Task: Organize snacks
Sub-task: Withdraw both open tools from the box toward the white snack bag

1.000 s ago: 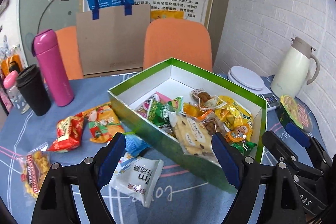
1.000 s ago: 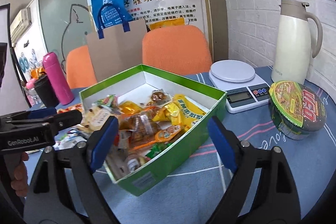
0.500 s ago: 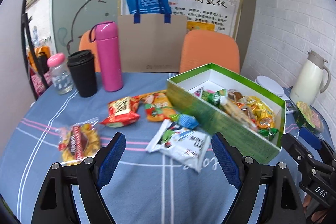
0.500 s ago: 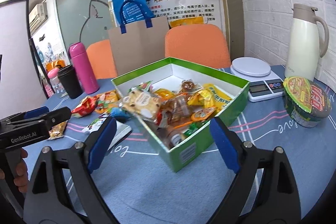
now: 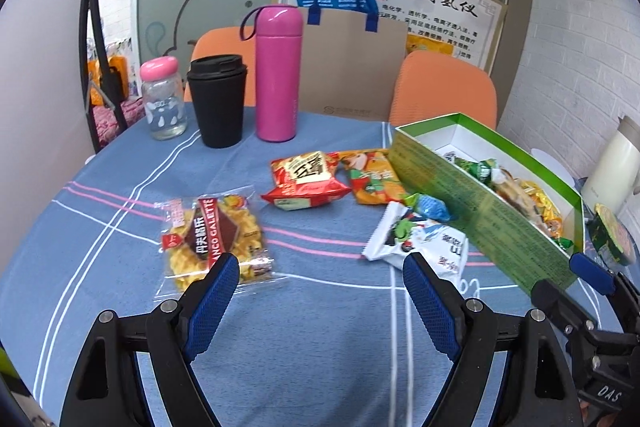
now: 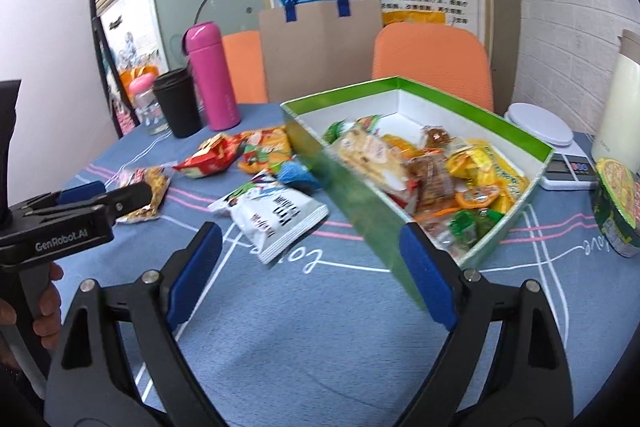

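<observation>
Both claws gape wide with nothing between their blue pads: the left claw [image 5: 320,291] hangs over the blue striped tabletop [image 5: 320,367], the right claw [image 6: 312,267] near the green cardboard box [image 6: 360,203] full of wrapped snacks. Left of the box lie a white snack pouch [image 5: 420,243], a small blue packet [image 5: 432,207] that seems to touch the box wall, a red crisp bag [image 5: 306,179], an orange snack bag [image 5: 372,179] and a clear bag of yellow biscuits [image 5: 212,235].
</observation>
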### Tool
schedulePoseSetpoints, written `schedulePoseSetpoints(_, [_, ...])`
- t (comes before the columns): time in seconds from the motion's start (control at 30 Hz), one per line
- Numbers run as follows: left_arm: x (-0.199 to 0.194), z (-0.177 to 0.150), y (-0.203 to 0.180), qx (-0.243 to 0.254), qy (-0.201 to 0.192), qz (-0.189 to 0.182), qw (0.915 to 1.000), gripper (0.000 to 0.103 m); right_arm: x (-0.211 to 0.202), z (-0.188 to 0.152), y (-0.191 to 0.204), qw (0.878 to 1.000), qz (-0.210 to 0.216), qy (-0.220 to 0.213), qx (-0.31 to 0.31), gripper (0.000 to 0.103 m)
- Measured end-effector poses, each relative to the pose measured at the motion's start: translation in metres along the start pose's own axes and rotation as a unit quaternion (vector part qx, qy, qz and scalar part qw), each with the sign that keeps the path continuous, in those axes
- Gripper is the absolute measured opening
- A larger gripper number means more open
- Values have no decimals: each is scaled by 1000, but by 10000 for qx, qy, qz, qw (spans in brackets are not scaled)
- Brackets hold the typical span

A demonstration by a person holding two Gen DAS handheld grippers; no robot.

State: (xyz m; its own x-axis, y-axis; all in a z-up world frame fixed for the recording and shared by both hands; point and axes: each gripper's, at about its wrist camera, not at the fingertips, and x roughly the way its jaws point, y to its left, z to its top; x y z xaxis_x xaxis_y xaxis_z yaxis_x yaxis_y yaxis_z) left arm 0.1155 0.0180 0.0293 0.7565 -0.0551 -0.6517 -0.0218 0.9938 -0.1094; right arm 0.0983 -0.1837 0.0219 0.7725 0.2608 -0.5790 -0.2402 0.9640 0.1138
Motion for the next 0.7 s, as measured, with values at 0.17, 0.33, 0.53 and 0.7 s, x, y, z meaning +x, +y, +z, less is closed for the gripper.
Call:
schedulePoseSetpoints(0.17, [7, -1, 12, -63, 79, 47, 9999, 86, 20, -2, 15, 9991, 231, 338, -123, 90])
schedulePoseSetpoints(0.33, [13, -2, 21, -45, 113, 121, 9999, 86, 47, 5, 23, 9971, 350, 675, -35, 90])
schedulePoseSetpoints(0.53, [13, -4, 46, -160, 119, 237, 9995, 86, 91, 16, 29, 9936, 173, 1114, -27, 90])
schedulePoseSetpoints(0.7, [12, -4, 71, -397, 120, 276, 9988, 86, 112, 12, 38, 9897, 258, 1399, -176, 90])
